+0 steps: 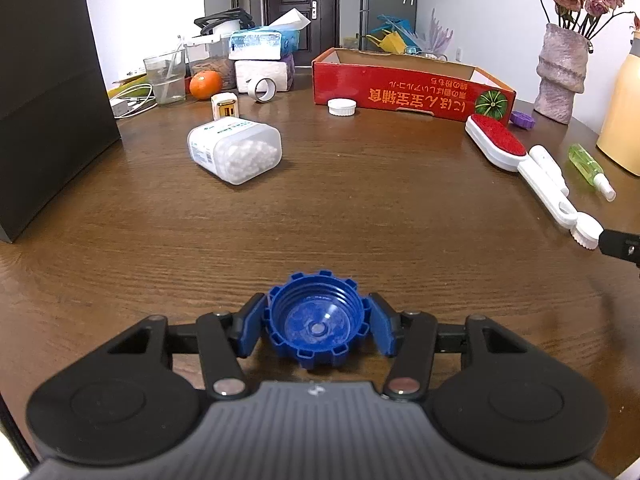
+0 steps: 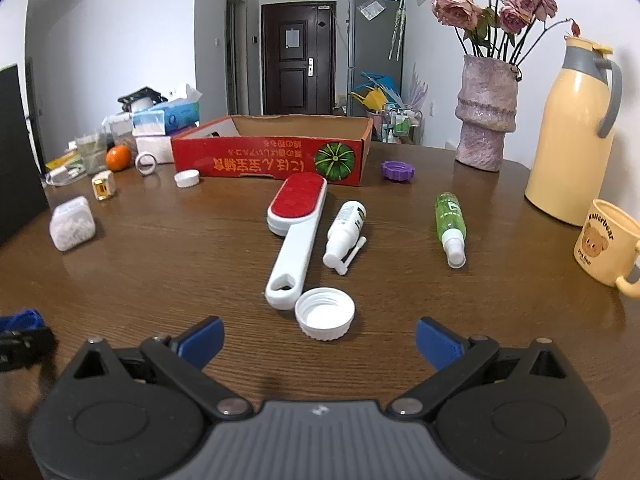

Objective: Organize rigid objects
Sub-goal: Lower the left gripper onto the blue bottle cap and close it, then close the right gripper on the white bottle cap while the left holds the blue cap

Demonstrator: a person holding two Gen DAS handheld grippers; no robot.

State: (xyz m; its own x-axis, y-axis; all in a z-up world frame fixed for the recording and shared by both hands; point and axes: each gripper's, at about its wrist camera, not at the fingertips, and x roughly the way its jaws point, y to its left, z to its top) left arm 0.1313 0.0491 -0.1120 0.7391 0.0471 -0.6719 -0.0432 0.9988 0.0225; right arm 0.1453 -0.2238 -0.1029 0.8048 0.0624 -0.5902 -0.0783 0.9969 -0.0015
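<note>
Blue ribbed plastic sits between the pads of the left gripper (image 1: 316,330): a castellated screw cap, the blue bottle cap (image 1: 316,326), lying mouth-up with its threads showing. The pads press its outer wall on either side, so the left tool looks clamped on it, low over the wooden table (image 1: 360,208). I judge the cap light, stiff and a little slick; its notched rim gives the pads something to bite, and a hold across the widest part, as now, should keep it from squirting out.

Ahead of the right gripper (image 2: 318,342), whose fingers are spread wide with nothing between them, lies the white bottle cap (image 2: 325,313), also mouth-up, just beyond the fingertips and roughly centred between them. It touches or nearly touches the handle end of the lint brush (image 2: 294,236), which runs away from the tool. This cap should be just as light and rigid; taking it across its knurled wall would suit, though closing on it may nudge the brush handle.

Farther out from the right tool lie a white spray bottle (image 2: 344,232), just right of the brush, and a green spray bottle (image 2: 450,222), further right. The red cardboard box (image 2: 272,160) stands well beyond, open-topped, a likely place for the loose things. A purple cap (image 2: 397,170) rests to its right, a small white lid (image 2: 187,178) at its left front.
</note>
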